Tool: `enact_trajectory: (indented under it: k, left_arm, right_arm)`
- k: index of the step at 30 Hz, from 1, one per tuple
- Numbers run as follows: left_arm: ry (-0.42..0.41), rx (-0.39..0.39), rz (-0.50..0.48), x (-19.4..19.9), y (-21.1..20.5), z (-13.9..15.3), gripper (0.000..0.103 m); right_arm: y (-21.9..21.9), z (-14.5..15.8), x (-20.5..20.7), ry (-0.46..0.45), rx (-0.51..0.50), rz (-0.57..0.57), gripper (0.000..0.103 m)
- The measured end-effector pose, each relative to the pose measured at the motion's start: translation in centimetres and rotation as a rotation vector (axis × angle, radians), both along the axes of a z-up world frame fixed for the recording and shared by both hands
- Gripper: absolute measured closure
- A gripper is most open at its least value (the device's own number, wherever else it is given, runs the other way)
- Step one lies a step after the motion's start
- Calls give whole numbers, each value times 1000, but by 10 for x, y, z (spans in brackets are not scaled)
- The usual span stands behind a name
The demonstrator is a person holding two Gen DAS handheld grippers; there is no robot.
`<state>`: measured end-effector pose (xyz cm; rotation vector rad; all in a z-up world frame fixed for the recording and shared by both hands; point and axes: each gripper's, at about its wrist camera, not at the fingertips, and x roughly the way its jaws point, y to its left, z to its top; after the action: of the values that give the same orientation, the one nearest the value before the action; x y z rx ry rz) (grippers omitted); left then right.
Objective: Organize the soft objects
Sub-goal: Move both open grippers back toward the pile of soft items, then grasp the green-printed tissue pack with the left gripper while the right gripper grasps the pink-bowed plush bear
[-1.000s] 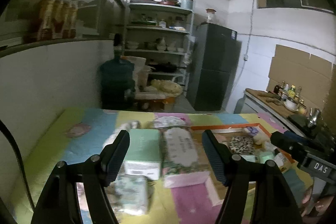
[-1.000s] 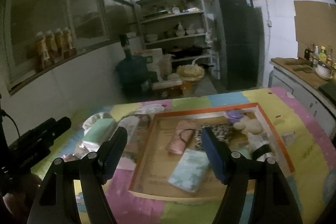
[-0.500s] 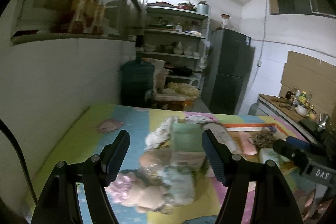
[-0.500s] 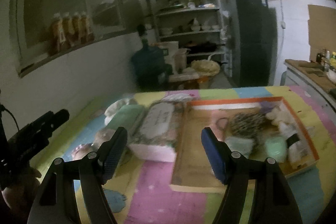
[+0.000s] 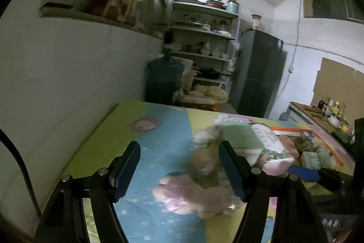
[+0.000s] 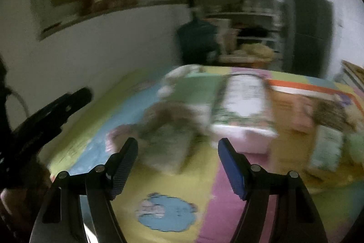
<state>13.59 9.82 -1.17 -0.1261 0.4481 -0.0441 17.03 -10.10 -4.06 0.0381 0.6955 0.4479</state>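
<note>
left hand-held gripper: jaws wide, empty, over pink plush toy on bench. right hand-held gripper: jaws wide, empty, over blurred cloth pack. tissue packs beside orange-rimmed tray.

A table covered with a pastel patchwork mat carries a heap of soft toys near its middle. Beside the heap lie tissue packs, and an orange-rimmed tray sits toward the right edge.
</note>
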Motion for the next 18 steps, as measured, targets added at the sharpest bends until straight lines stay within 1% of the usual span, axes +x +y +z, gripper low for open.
enact_trajectory:
  k: [1, 2, 3, 5, 7, 9, 11, 17, 18]
  left_arm:
    - [1, -2, 12, -1, 5, -1, 32]
    - [3, -4, 27, -2, 12, -3, 32]
    - [4, -5, 37, -3, 18, -4, 32]
    - [5, -11, 59, -7, 28, -5, 32]
    - [5, -16, 71, -11, 36, -6, 32]
    - [8, -17, 79, -15, 42, -7, 32]
    - [12, -12, 84, -17, 46, -9, 32]
    - [30, -11, 82, -17, 52, -16, 32]
    - [33, -12, 81, -16, 53, -17, 32]
  right_arm:
    - [8, -1, 1, 2, -1, 51, 29]
    - [21, -2, 4, 3, -19, 142, 29]
    - [30, -4, 5, -1, -40, 198, 29]
    - [52, -6, 10, -36, -129, 352, 29]
    - [66, -9, 14, -51, -201, 448, 29]
    - [82, -13, 23, -37, -257, 548, 29]
    - [92, -18, 33, -19, -280, 600, 29]
    - [113, -38, 55, 80, -320, 653, 29]
    - [115, -41, 57, 84, -330, 653, 29]
